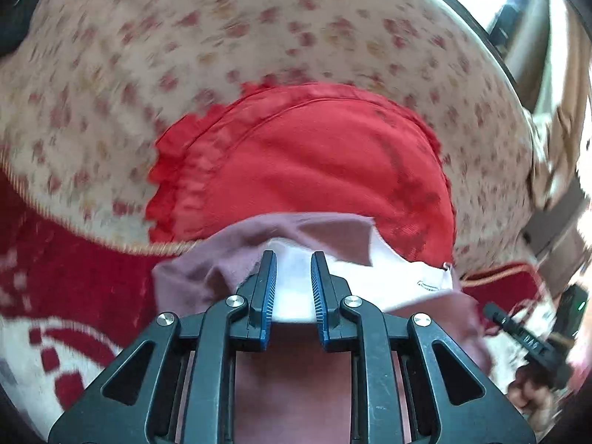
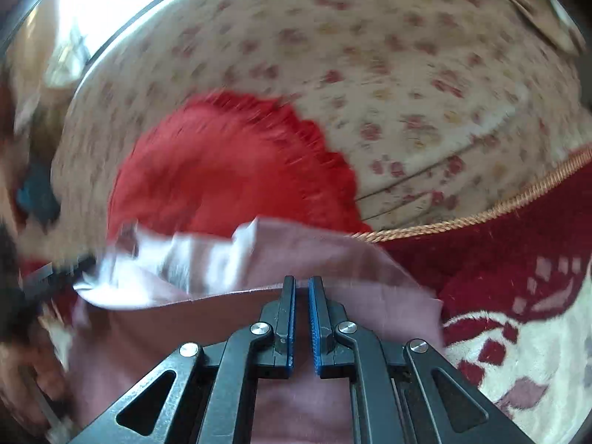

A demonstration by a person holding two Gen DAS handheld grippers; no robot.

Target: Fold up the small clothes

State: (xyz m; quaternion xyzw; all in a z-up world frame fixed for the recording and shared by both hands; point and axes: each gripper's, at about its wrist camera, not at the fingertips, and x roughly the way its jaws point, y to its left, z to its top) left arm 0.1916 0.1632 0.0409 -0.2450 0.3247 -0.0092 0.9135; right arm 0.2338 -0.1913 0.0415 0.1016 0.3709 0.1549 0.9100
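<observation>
A small mauve-pink garment with a white lining [image 1: 236, 255] hangs in front of both grippers. My left gripper [image 1: 293, 259] has its jaws a finger-width apart with the white lining between them. My right gripper [image 2: 301, 282] is shut on the mauve garment's [image 2: 333, 255] top edge. A red garment with a scalloped edge [image 1: 307, 170] lies flat on the floral sheet beyond; it also shows in the right wrist view [image 2: 222, 170]. The other gripper shows at the right edge of the left view [image 1: 525, 336].
A beige sheet with small red flowers [image 1: 148, 55] covers the surface, with a corded edge [image 2: 481, 214]. A dark red and white patterned blanket [image 2: 518, 288] lies in front of it. Both views are motion-blurred.
</observation>
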